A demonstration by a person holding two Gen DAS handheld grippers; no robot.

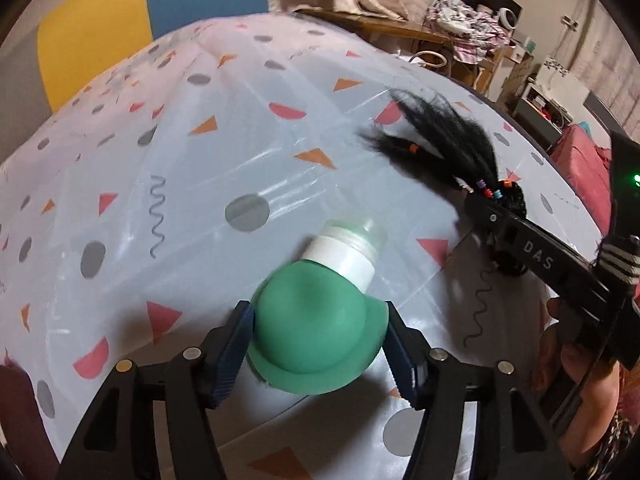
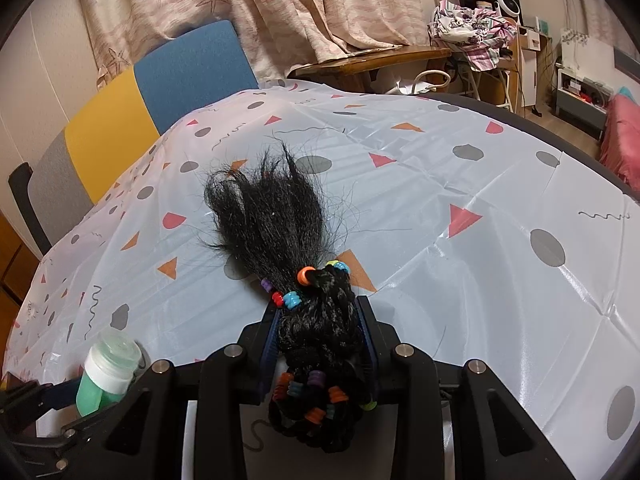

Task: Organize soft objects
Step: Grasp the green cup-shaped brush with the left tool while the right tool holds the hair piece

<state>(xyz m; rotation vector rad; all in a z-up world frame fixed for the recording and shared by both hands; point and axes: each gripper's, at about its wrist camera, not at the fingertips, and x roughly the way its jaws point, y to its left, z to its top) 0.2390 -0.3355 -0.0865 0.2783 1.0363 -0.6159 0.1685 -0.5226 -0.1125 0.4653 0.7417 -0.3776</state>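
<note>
My left gripper (image 1: 318,328) is shut on a soft green squeeze bottle (image 1: 316,320) with a white collar and a clear cap, held over the table. The bottle also shows at the lower left of the right wrist view (image 2: 108,372). My right gripper (image 2: 320,320) is shut on a black braided hairpiece (image 2: 280,232) with coloured beads, its loose ends fanning forward above the table. In the left wrist view the hairpiece (image 1: 448,140) sits at the right, clamped in the right gripper (image 1: 480,200).
A white tablecloth (image 2: 460,184) with grey dots and pink and orange triangles covers the table. A chair with yellow and blue back (image 2: 152,92) stands behind it. A wooden desk (image 2: 372,60), piled clothes (image 2: 472,28) and shelves are far right.
</note>
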